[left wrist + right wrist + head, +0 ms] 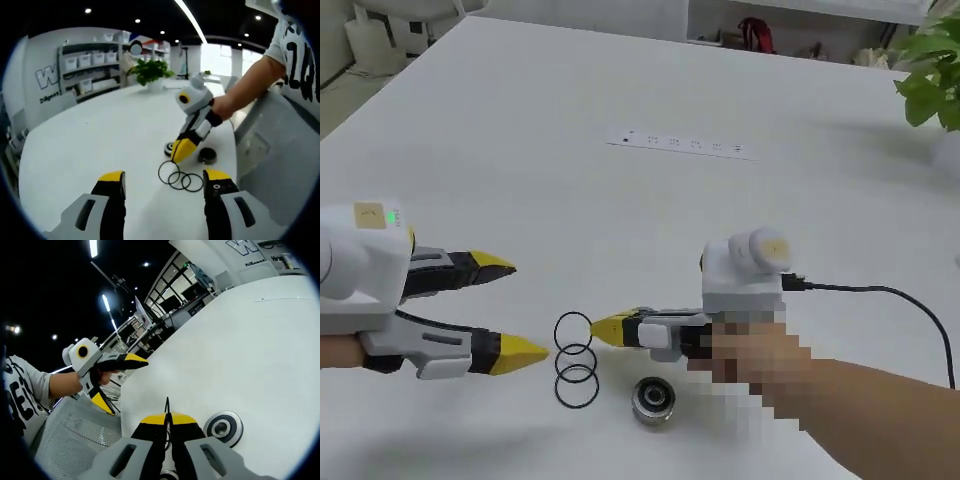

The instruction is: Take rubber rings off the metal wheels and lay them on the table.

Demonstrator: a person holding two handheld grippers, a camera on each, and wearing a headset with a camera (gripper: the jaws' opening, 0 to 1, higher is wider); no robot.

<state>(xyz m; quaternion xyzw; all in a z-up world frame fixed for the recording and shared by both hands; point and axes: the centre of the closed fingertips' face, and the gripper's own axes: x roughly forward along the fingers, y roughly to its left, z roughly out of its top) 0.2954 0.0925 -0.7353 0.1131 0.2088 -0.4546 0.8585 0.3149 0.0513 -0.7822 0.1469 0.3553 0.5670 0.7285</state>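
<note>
Three black rubber rings lie in a row on the white table point(520, 150): the rubber rings point(576, 372) touch one another, also seen as rings point(184, 180). The top ring point(572, 329) meets the tip of my right gripper point(605, 328), which is shut on it; that ring point(167, 406) shows edge-on between the jaws of the right gripper point(167, 420). A metal wheel point(653, 398) stands just right of the rings, seen too as the wheel point(225, 427). A second wheel point(168, 147) sits behind the right gripper point(177, 152). My left gripper point(510, 308) is open, left of the rings.
A white power strip point(680, 143) lies further back on the table. A potted plant point(930, 70) stands at the far right. The right gripper's black cable point(880, 292) trails right. A person's arm point(860, 400) reaches in from the lower right.
</note>
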